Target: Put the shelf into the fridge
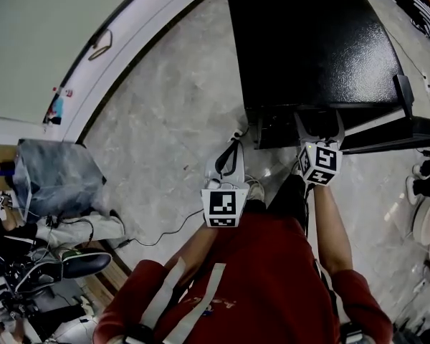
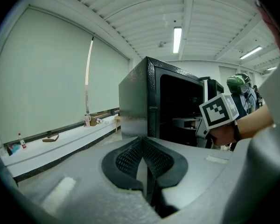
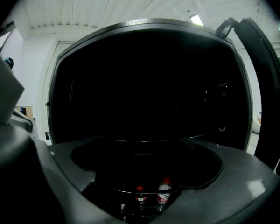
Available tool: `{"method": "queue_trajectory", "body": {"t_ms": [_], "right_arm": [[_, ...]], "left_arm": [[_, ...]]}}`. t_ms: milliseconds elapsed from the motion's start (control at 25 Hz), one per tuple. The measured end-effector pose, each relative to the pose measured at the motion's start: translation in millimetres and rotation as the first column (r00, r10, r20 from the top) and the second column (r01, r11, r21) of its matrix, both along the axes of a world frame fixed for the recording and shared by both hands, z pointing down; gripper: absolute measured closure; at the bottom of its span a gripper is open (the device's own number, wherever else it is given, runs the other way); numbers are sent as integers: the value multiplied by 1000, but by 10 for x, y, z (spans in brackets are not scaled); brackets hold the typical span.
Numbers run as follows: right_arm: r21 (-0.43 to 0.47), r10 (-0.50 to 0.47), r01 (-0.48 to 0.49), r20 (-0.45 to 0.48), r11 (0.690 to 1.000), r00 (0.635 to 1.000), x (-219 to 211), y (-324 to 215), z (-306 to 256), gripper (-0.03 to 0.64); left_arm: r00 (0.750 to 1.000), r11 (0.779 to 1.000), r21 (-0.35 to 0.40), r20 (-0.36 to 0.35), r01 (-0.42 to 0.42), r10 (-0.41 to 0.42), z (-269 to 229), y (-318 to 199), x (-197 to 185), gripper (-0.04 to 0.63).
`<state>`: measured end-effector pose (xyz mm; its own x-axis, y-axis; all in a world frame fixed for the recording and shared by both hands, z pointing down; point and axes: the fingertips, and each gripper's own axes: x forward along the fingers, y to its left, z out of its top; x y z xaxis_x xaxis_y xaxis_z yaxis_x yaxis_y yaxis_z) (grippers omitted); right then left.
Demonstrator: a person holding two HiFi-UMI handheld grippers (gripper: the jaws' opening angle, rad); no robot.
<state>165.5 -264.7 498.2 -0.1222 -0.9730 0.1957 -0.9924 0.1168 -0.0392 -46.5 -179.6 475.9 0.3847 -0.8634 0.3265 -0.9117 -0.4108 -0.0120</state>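
Your right hand-held gripper (image 1: 319,129) stands at the mouth of the black fridge (image 1: 308,41), its jaws spread wide with nothing pressed between them; the shelf (image 3: 140,141) lies level inside the dark cabinet, only its thin pale front edge showing just beyond those jaws; lower down, two red-capped bottles (image 3: 164,189) stand behind another wire edge; your left hand-held gripper (image 1: 228,160) hangs over the stone floor (image 1: 172,120), jaws closed together on nothing; the fridge door (image 1: 416,129) stands open at your right.
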Motion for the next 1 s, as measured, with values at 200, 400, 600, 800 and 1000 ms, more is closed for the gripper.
{"method": "queue_trajectory", "body": {"t_ms": [200, 400, 600, 800, 1000], "right_arm": [[-6, -2, 2, 0, 1000, 1000, -11, -201, -14, 155], [-8, 3, -3, 7, 1000, 1000, 27, -352, 9, 155], [-9, 2, -1, 12, 1000, 1000, 35, -453, -16, 146], [-2, 4, -4, 11, 1000, 1000, 17, -485, -5, 144], [-8, -1, 1, 10, 1000, 1000, 3, -454, -8, 146]], "left_arm": [[1000, 1000, -6, 1, 9, -9, 5, 3, -31, 597], [1000, 1000, -10, 6, 18, -18, 43, 21, -6, 598], [1000, 1000, -6, 5, 21, -21, 13, 20, -19, 597], [1000, 1000, -15, 4, 21, -21, 56, -16, -49, 598], [1000, 1000, -6, 2, 15, -15, 24, -6, -46, 598]]}}
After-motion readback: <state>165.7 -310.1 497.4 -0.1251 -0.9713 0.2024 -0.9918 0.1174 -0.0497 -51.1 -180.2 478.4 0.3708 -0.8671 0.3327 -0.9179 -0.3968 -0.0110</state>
